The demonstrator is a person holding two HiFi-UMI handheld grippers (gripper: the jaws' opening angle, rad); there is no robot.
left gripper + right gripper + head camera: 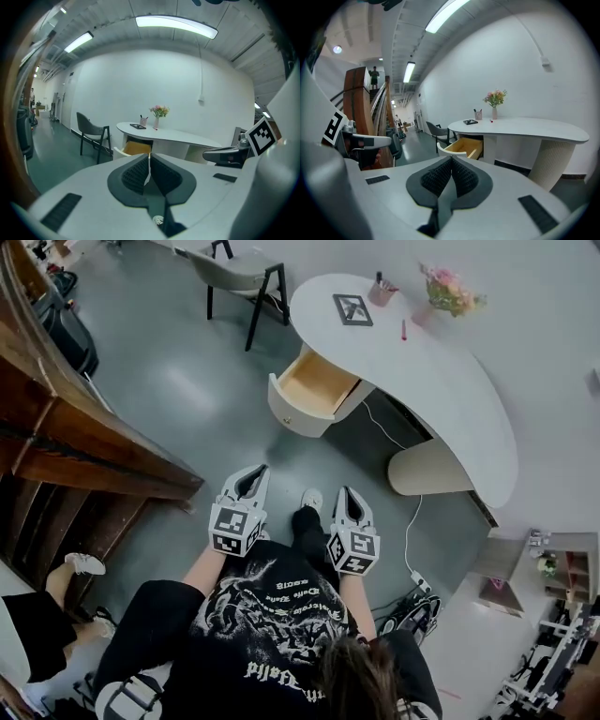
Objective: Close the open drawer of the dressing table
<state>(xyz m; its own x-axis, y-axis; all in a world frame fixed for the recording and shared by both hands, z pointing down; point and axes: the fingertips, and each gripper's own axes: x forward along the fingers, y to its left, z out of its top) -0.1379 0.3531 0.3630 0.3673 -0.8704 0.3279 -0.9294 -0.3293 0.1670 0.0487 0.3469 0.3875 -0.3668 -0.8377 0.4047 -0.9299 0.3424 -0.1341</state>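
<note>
The white dressing table (450, 381) stands ahead and to the right, its wooden-lined drawer (314, 390) pulled out toward the floor space. My left gripper (255, 471) and right gripper (345, 491) are held side by side at waist height, well short of the drawer, both pointing toward it. In the left gripper view the pads meet at the tip of the left gripper (149, 158), with the drawer (137, 147) far beyond. In the right gripper view the right gripper (451, 159) is shut too, empty, with the drawer (465, 146) ahead.
A grey chair (239, 273) stands left of the table. On the tabletop are a flower vase (445, 292), a pen cup (382, 292) and a black frame (352, 309). A wooden staircase (84, 446) runs along the left. A white cable (408, 531) trails across the floor.
</note>
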